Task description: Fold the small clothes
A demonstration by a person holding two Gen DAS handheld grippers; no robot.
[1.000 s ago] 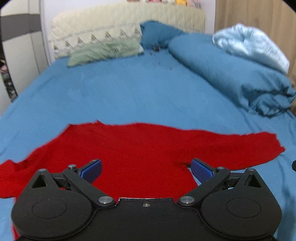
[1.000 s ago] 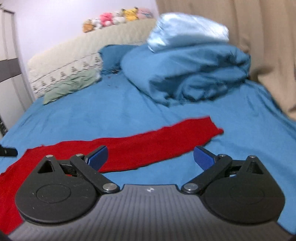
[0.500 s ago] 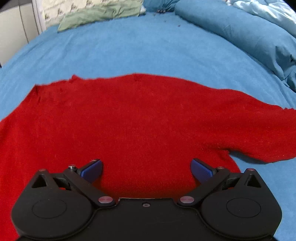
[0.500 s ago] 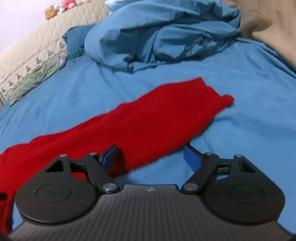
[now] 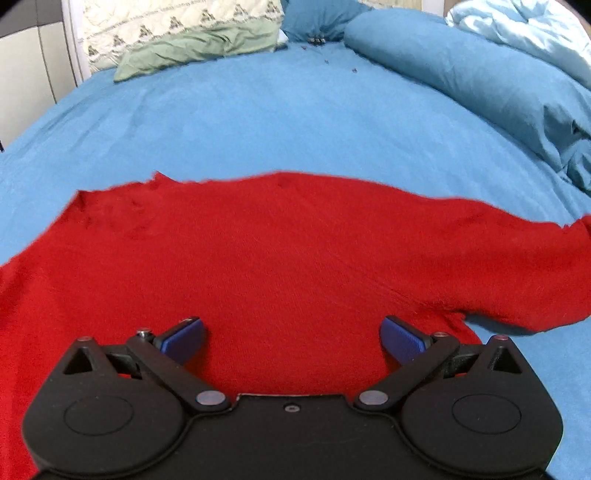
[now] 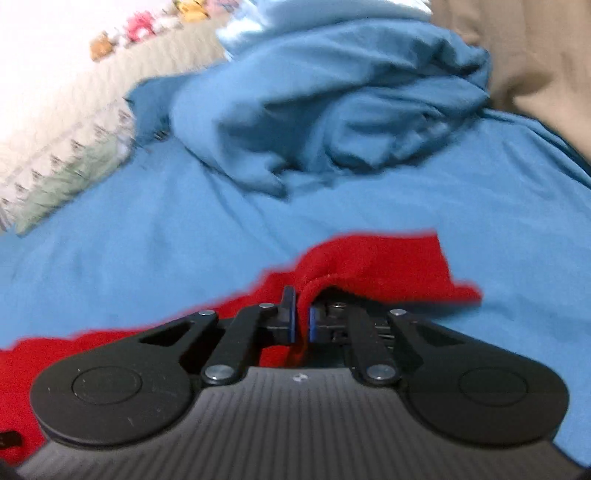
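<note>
A red knit sweater [image 5: 280, 254] lies spread flat on the blue bed sheet [image 5: 280, 122], its sleeve reaching to the right edge of the left wrist view. My left gripper [image 5: 291, 338] is open, its blue pads hovering low over the sweater's body near its lower edge. In the right wrist view my right gripper [image 6: 302, 323] is shut on the red sleeve [image 6: 373, 266], which bunches up between the pads near its cuff end.
A rolled blue duvet [image 5: 480, 85] with a pale blue blanket [image 5: 524, 33] lies at the right; it also shows in the right wrist view [image 6: 332, 110]. A green pillow [image 5: 199, 48] and patterned headboard cushion [image 5: 177, 22] are at the bed's head. A beige curtain [image 6: 535, 55] hangs at right.
My right gripper has closed on the sleeve near its cuff and lifted the cloth into a fold. My left gripper has tilted up slightly and stays open over the sweater.
</note>
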